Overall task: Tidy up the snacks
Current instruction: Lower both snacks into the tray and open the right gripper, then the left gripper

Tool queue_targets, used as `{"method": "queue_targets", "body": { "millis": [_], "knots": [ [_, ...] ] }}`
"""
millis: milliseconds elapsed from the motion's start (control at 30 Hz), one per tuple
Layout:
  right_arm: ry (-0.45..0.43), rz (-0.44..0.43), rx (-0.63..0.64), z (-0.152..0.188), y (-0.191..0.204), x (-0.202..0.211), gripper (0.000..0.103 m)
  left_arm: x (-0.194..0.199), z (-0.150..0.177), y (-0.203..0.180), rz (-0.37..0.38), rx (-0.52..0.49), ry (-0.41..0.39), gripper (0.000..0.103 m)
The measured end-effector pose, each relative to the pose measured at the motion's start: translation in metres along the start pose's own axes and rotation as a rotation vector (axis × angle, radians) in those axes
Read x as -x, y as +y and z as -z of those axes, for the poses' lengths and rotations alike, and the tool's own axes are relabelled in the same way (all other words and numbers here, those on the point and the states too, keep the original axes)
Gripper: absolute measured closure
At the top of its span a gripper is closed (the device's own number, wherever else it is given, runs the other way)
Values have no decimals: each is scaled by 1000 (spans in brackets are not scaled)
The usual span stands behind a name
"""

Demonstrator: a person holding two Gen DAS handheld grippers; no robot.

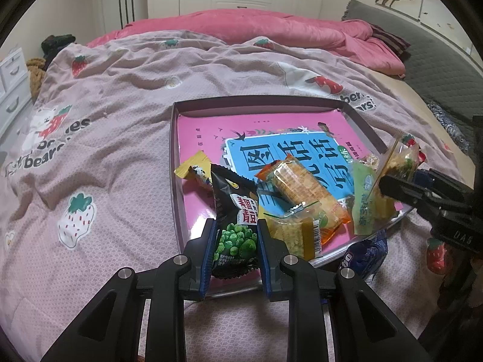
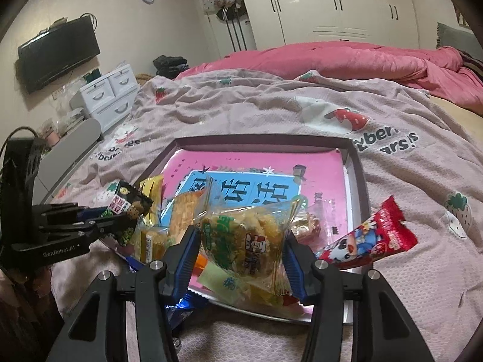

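Note:
A shallow box (image 1: 178,138) (image 2: 357,178) with a pink and blue printed bottom lies on the bed. My left gripper (image 1: 236,229) (image 2: 120,220) is shut on a black packet of green peas (image 1: 234,211) (image 2: 129,205), held over the box's near left corner. My right gripper (image 2: 241,241) (image 1: 392,187) is shut on a clear bag of yellow crispy snack (image 2: 244,241) (image 1: 404,160) above the box's near edge. An orange cracker pack (image 1: 302,190), a small yellow cracker pack (image 1: 295,232), a yellow candy (image 1: 193,170) and a pale green packet (image 1: 366,202) lie in the box.
A red packet (image 2: 371,238) lies on the strawberry-print cover (image 1: 105,120) right of the box. A blue packet (image 1: 366,256) (image 2: 181,307) sits at the box's near edge. A pink quilt (image 1: 256,30) is bunched at the far side. White drawers (image 2: 108,96) stand left of the bed.

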State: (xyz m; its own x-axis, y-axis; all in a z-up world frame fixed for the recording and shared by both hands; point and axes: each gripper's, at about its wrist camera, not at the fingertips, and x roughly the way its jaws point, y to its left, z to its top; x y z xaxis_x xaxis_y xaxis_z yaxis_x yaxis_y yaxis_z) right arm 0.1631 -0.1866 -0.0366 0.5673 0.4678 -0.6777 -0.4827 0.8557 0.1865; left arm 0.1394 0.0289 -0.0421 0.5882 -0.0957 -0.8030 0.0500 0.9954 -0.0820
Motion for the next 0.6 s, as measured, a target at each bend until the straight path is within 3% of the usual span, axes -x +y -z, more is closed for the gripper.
{"method": "queue_targets", "body": {
  "millis": [600],
  "knots": [
    [49, 14, 36, 6, 8, -12, 48, 0, 0, 2, 6, 13, 6, 76]
  ]
}}
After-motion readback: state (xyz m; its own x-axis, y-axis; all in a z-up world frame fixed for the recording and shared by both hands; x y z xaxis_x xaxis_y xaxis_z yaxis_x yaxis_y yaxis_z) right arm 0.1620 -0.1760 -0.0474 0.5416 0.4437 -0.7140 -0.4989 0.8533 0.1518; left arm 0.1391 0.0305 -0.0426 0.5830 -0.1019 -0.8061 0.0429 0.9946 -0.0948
